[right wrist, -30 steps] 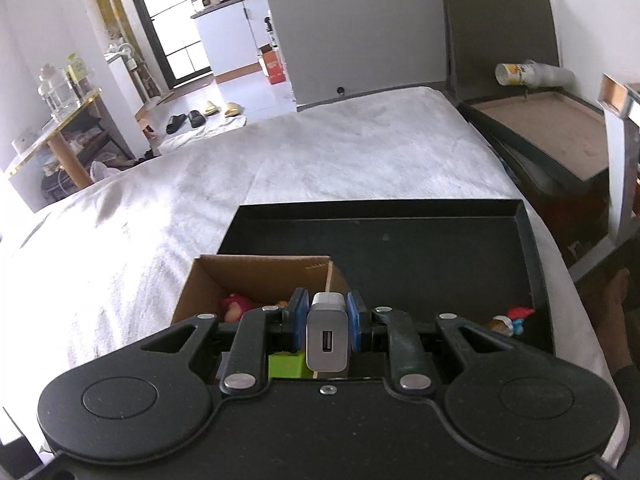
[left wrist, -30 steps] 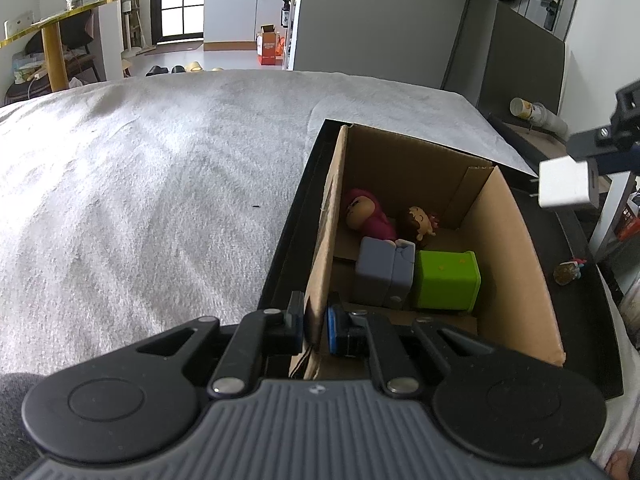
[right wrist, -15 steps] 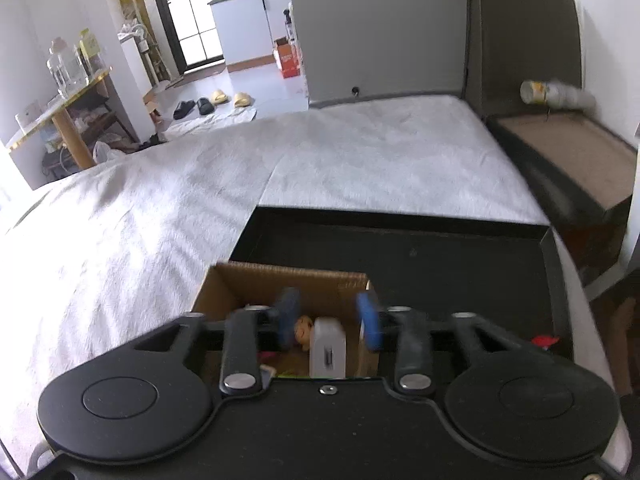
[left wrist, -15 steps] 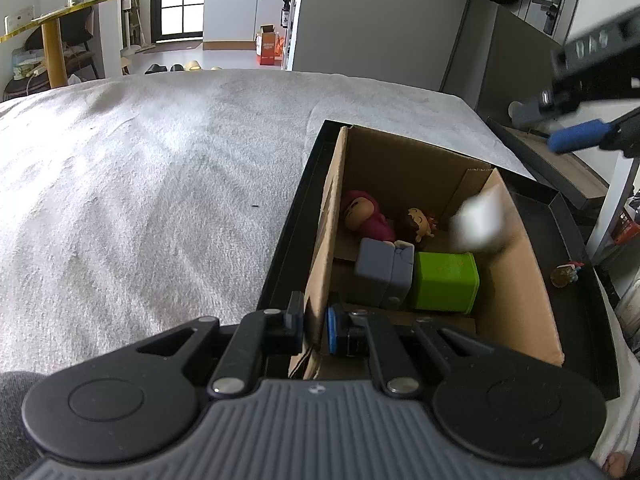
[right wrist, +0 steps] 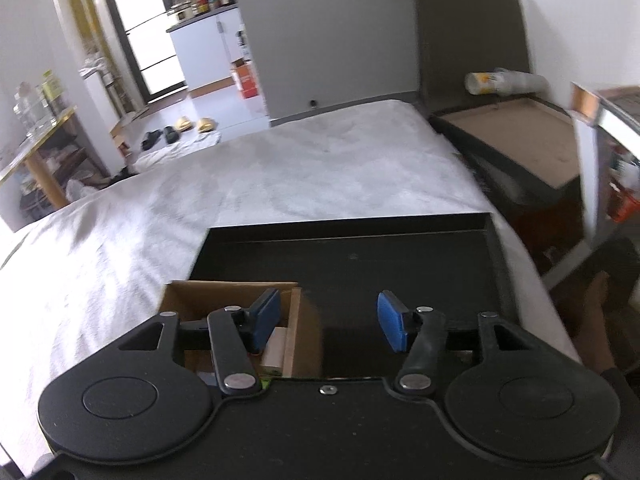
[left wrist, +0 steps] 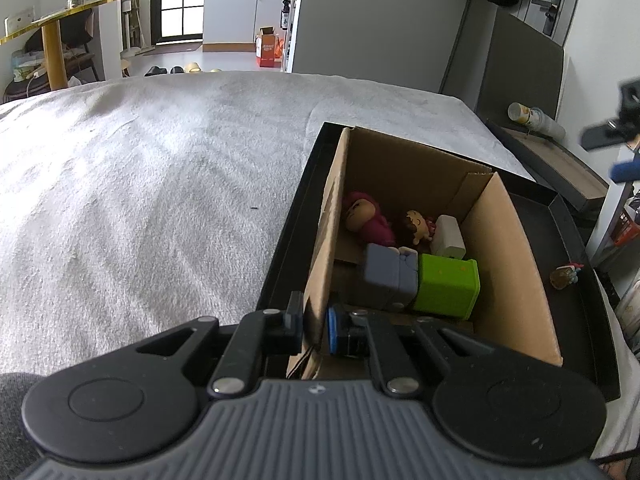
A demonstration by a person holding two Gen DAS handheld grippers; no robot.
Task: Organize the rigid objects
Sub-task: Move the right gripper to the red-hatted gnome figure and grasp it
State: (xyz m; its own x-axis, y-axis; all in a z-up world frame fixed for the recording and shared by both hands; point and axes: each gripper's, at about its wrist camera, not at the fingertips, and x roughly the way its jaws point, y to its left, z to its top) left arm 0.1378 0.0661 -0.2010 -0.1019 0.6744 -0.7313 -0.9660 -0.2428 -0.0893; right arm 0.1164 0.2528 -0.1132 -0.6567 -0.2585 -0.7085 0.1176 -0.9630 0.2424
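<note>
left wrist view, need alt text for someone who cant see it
The left gripper is shut on the near wall of an open cardboard box standing in a black tray on a white bedcover. Inside lie a white charger, a green cube, a grey block and two small dolls.

Matt cardboard box (fuzzy cloth bedcover).
</note>
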